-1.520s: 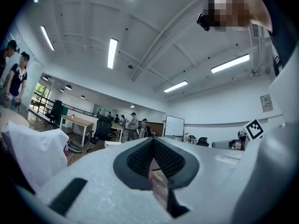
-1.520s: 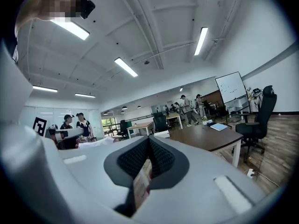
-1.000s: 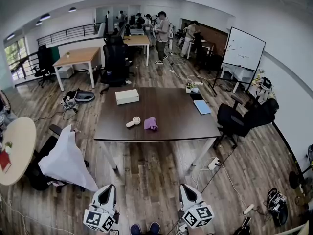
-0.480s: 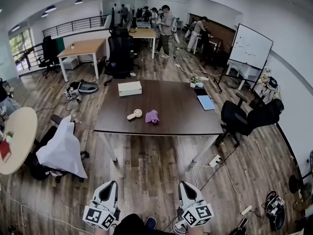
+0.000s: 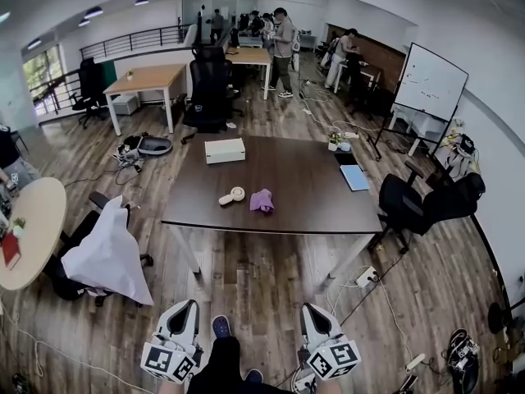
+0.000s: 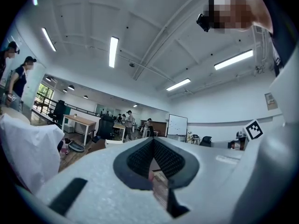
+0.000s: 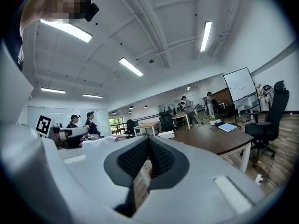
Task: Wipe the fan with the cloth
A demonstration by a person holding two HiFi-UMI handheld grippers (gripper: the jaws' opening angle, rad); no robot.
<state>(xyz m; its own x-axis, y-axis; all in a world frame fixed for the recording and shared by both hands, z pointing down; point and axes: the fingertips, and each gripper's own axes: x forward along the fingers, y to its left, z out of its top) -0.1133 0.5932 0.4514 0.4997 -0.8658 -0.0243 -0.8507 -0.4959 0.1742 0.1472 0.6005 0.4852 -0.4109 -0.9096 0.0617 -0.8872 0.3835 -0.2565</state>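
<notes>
A small cream hand fan point(image 5: 231, 195) lies on the dark brown table point(image 5: 295, 208), near its front edge. Just right of the fan sits a crumpled purple cloth point(image 5: 262, 201). Both grippers are low in the head view, well short of the table and above the wood floor. My left gripper point(image 5: 188, 305) and my right gripper point(image 5: 309, 309) point toward the table. In the left gripper view the left gripper point(image 6: 153, 142) has its jaws together with nothing in them. The right gripper point(image 7: 148, 141) looks the same in the right gripper view, shut and empty.
A white box point(image 5: 225, 150) and a blue notebook point(image 5: 358, 177) lie further back on the table. A chair draped in white point(image 5: 108, 258) and a round table point(image 5: 33, 224) stand left. Black office chairs point(image 5: 422, 203) and a floor power strip point(image 5: 365, 277) are right. People stand at the back.
The table has come a little nearer in the head view as both grippers moved forward together. A shoe now shows between the grippers. Both jaws stay shut.
</notes>
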